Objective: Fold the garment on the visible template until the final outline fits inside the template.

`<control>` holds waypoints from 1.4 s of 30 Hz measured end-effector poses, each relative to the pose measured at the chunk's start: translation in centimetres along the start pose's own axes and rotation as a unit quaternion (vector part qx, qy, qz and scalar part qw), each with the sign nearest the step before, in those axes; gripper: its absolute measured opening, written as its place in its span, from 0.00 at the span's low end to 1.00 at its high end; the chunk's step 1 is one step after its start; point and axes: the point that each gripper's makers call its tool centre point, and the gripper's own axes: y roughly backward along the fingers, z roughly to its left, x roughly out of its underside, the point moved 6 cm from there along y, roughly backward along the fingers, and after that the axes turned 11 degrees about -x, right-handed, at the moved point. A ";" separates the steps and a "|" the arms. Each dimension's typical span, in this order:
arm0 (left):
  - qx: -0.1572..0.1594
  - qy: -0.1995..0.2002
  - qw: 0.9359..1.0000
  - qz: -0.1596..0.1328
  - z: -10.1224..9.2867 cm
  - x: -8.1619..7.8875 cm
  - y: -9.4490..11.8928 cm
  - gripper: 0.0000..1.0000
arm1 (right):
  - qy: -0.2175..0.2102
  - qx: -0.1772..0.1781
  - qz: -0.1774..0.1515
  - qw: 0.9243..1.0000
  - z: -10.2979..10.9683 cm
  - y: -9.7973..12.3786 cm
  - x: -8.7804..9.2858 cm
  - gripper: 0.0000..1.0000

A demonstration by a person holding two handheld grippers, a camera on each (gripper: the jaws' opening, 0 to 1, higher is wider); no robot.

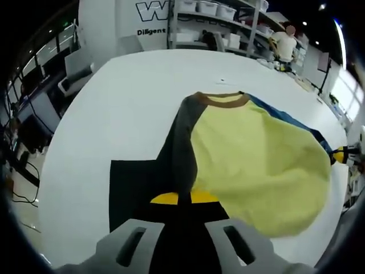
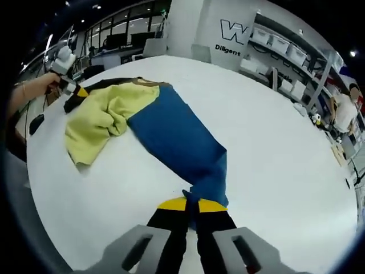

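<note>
Two sleeves, one in each gripper: that is how I hold the shirt (image 1: 251,165) now.

In the left gripper view, my left gripper (image 1: 183,228) is closed on the dark sleeve (image 1: 181,148), whose end runs down between the jaws. The yellow body lies bunched on the white table (image 1: 114,103), partly over the black template (image 1: 128,188). To fold well, I would lift this sleeve high enough to clear the cloth, then carry it inward over the body, laying it flat without dragging. Plenty of bare table lies left and beyond the collar (image 1: 225,100).

In the right gripper view, my right gripper (image 2: 191,228) grips the blue sleeve (image 2: 177,137) at its end. The table edge curves close below and left; open room lies to the right. The other gripper (image 2: 64,60) shows far left.
</note>
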 end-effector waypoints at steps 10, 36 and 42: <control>-0.001 0.000 1.000 0.000 0.1 0.0 -0.1 0.01 | 0.007 0.047 -0.001 0.999 -3.4 2.0 -0.5 0.00; 0.003 0.001 1.000 0.003 0.2 -0.1 -0.2 0.01 | -0.044 0.075 0.054 0.995 -9.6 -0.6 3.2 0.00; 0.003 0.000 1.000 0.003 0.2 -0.1 -0.2 0.01 | -0.053 0.079 0.057 0.994 -10.2 -0.9 3.8 0.00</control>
